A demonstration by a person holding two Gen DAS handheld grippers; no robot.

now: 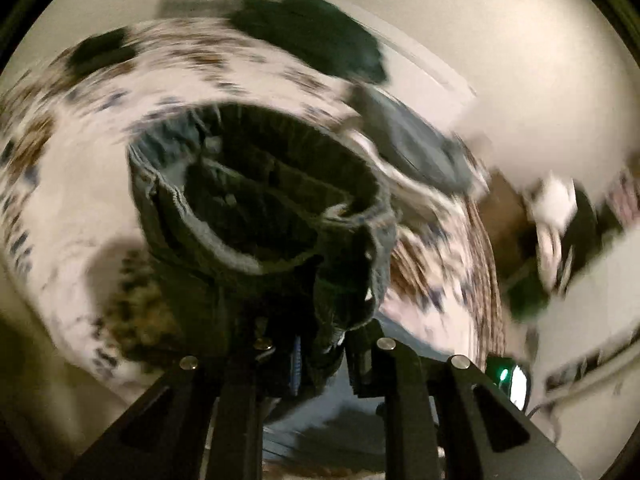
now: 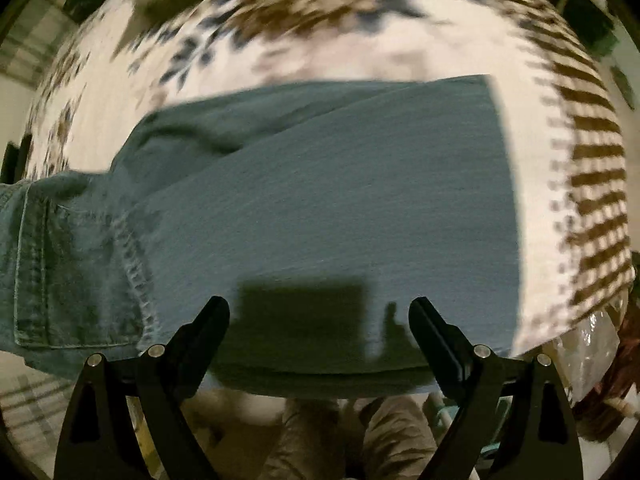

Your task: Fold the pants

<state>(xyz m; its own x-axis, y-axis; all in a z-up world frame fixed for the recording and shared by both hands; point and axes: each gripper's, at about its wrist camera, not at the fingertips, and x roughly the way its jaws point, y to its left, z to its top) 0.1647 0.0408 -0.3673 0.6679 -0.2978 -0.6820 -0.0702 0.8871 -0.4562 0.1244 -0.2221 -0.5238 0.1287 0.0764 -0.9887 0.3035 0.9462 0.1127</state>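
The pants are blue denim jeans. In the left wrist view my left gripper [image 1: 320, 344] is shut on a bunch of the jeans [image 1: 280, 208] near the waistband, and the open waist gapes dark just beyond the fingers, lifted over the bedspread. In the right wrist view the jeans [image 2: 320, 200] lie flat across a patterned bedspread [image 2: 280, 32], legs stacked, a back pocket at the left. My right gripper [image 2: 319, 312] is open and empty, its fingers spread just above the jeans' near edge. Both views are motion-blurred.
The bedspread [image 1: 80, 140] is white with brown and blue floral print. Dark green clothes [image 1: 312, 32] lie at the bed's far side by a pale wall. The bed's near edge and a person's legs [image 2: 344, 440] show below the right gripper.
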